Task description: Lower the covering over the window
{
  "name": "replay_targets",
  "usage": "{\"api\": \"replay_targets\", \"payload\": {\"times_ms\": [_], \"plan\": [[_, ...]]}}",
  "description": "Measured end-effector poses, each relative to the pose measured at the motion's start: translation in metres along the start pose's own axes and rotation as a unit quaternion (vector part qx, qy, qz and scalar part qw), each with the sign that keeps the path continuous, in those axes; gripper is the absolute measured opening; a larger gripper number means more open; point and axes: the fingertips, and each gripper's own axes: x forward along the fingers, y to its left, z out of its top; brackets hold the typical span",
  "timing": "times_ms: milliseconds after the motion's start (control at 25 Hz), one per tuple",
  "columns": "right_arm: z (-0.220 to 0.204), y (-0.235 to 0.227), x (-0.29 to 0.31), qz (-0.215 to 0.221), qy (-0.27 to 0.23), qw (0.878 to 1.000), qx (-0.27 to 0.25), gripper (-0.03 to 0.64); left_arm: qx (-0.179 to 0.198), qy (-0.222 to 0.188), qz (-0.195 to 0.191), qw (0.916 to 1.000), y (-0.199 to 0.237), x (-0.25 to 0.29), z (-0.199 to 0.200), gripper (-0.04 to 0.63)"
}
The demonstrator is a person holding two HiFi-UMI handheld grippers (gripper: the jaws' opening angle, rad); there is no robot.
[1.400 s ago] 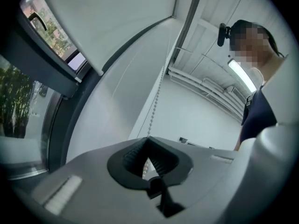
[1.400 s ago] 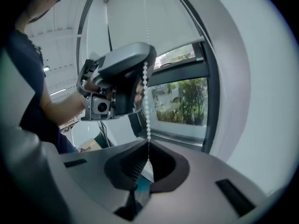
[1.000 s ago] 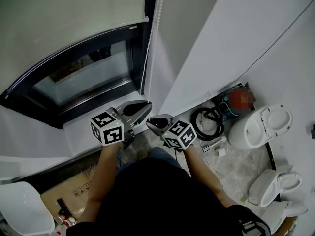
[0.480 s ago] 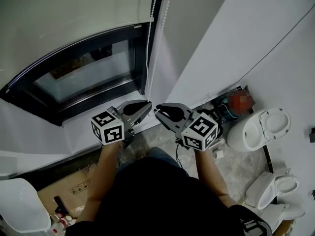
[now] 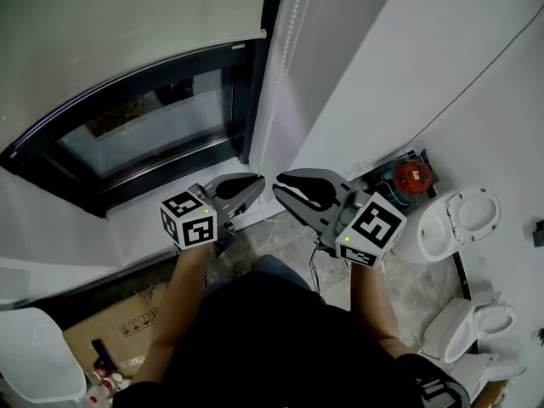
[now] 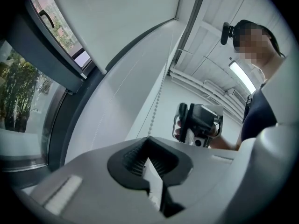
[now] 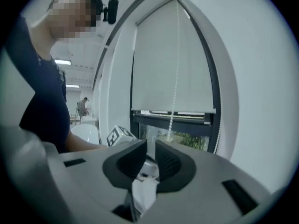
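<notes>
Head view: the pale grey roller blind [image 5: 127,15] is cut off by the top edge.

The white bead cord [image 5: 285,49] is smeared and faint. Its lower end runs into the closed jaws of the left gripper [image 5: 253,185], where the jaw bodies cover it.

The brown cardboard box [image 5: 110,334] is partly hidden by the person's forearm.

The white rounded fixture [image 5: 34,364] is clipped at the lower left corner.

The small red round object [image 5: 412,175] by the wall is too small to identify.

head: overhead, steeply down | 2 gripper views: close behind jaws | shared: window [image 5: 144,134]
</notes>
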Motion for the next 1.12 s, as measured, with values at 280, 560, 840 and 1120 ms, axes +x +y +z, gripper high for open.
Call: {"api": "replay_targets", "payload": {"times_ms": [280, 560, 840, 1120], "plan": [[0.029, -0.022, -0.011, -0.048, -0.049, 0.998, -0.004, 0.018, -0.001, -0.001, -0.003, 1.0, -0.002, 0.001, -0.001, 0.011], [0.044, -0.039, 0.013, -0.059, -0.073, 0.996, 0.008, 0.057, -0.002, -0.004, -0.001, 1.0, -0.002, 0.002, -0.002, 0.012], [0.083, -0.056, 0.02, -0.084, -0.113, 0.99, -0.006, 0.063, -0.004, -0.007, -0.01, 0.9999, -0.006, 0.005, -0.004, 0.011], [0.102, -0.063, 0.02, -0.106, -0.127, 0.986, -0.009, 0.023, -0.009, -0.006, -0.015, 0.9998, -0.01, 0.011, -0.005, 0.011]]}}
